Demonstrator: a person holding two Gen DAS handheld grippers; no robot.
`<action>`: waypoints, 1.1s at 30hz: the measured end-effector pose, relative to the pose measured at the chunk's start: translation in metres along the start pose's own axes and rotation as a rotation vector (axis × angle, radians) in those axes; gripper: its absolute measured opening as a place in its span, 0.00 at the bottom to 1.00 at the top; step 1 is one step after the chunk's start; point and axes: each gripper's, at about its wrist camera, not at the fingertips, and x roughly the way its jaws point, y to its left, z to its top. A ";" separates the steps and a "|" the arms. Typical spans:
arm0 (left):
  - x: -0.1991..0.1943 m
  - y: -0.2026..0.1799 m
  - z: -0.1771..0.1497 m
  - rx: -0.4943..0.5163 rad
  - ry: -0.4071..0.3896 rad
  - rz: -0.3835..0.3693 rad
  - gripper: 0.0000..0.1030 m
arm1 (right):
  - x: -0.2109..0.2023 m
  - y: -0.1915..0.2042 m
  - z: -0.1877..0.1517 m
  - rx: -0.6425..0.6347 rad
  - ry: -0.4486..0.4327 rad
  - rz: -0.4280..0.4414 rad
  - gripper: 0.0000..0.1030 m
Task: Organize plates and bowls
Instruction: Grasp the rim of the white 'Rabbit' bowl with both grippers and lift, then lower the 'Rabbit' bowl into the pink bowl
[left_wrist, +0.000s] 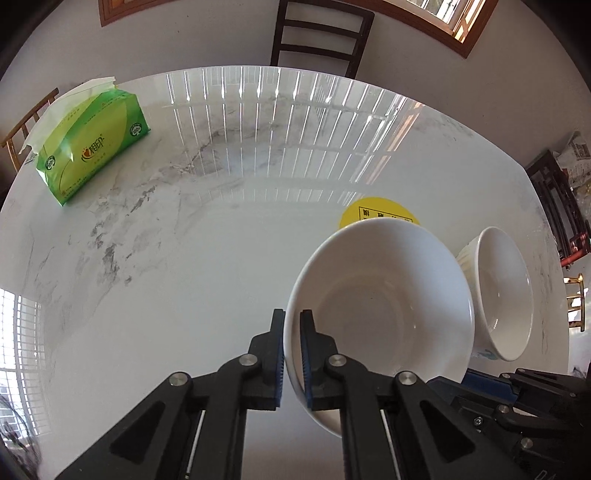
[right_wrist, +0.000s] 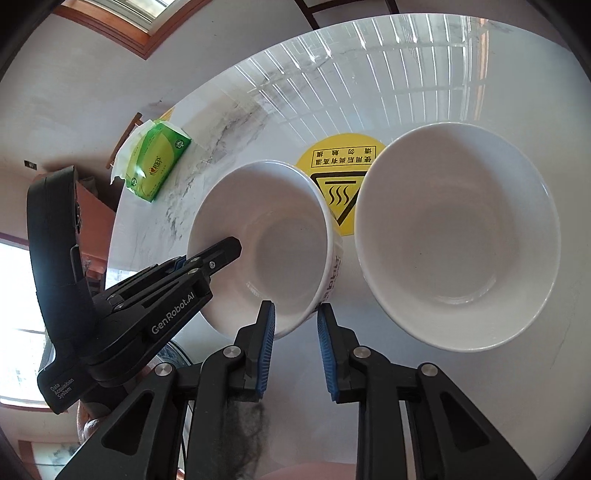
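Observation:
Two white bowls are above a white marble table. My left gripper (left_wrist: 291, 339) is shut on the near rim of the first bowl (left_wrist: 384, 306), one pad inside and one outside. That bowl (right_wrist: 266, 240) also shows in the right wrist view, tilted, with printed characters on its outer wall, and the left gripper (right_wrist: 207, 258) clamps its left rim. My right gripper (right_wrist: 295, 325) is open, its fingers either side of that bowl's near rim, not pressing it. The second bowl (right_wrist: 458, 236) sits to the right and shows at the right of the left wrist view (left_wrist: 502, 291).
A green tissue pack (left_wrist: 88, 147) lies at the table's far left, also in the right wrist view (right_wrist: 157, 162). A round yellow hot-surface sticker (right_wrist: 340, 173) is on the table behind the bowls. A dark chair (left_wrist: 317, 37) stands beyond the far edge.

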 end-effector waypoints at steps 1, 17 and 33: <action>-0.003 0.002 -0.004 -0.007 -0.007 0.005 0.08 | 0.000 0.000 -0.002 -0.010 0.005 0.008 0.22; -0.084 -0.009 -0.054 -0.092 -0.112 -0.051 0.13 | -0.052 0.006 -0.037 -0.091 -0.021 0.129 0.19; -0.147 -0.057 -0.135 -0.044 -0.127 -0.153 0.15 | -0.129 -0.006 -0.118 -0.186 -0.080 0.157 0.19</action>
